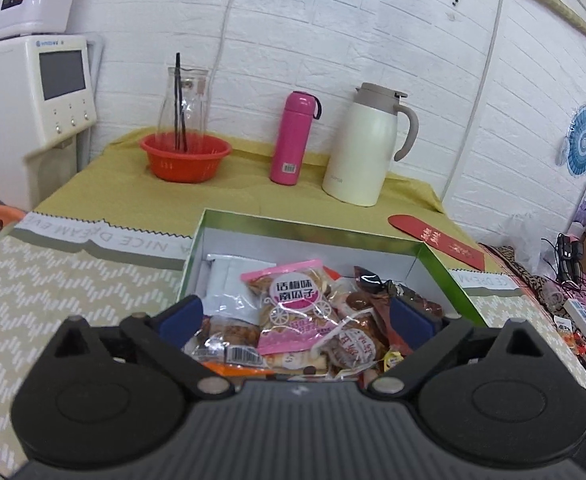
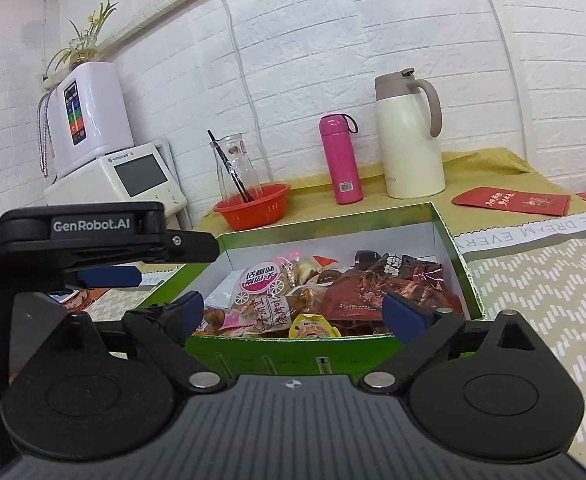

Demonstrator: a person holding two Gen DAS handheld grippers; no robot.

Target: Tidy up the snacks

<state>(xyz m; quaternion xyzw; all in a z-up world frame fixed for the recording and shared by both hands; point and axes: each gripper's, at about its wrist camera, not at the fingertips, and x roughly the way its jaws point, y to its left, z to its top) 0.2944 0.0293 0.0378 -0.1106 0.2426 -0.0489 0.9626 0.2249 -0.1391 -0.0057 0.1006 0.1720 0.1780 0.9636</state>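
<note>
White brick wall backs a table under a yellow-green cloth and a patterned mat, and on it stands the green box point(image 2: 459, 256), open-topped and white inside, which serves as landmark. Inside the box the snack packets point(image 2: 377, 292) lie heaped loosely against one another: a pink-edged packet of seeds point(image 1: 291, 304) on top toward the box's left, dark reddish-brown foil packs point(image 2: 393, 288) toward its right, a small yellow-lidded cup point(image 2: 313, 326) at the near wall, a white packet point(image 1: 229, 284) in the far left corner. An exact count of packets I cannot give, since they overlap. Beyond the box stand one red basket point(image 1: 185, 160) holding one glass carafe point(image 1: 183, 100), one pink flask point(image 1: 293, 138) and one cream jug point(image 1: 367, 148); one red envelope point(image 2: 511, 200) lies right of the box. The left gripper point(image 1: 293, 320) hangs over the heap with its jaws wide apart and nothing between the pads; the right gripper point(image 2: 293, 312) sits at the box's near wall, jaws likewise spread and empty. The packets look light, soft and crinkly, their film likely slippery, so a pinch on a sealed edge should hold best; the contents seem crushable.
</note>
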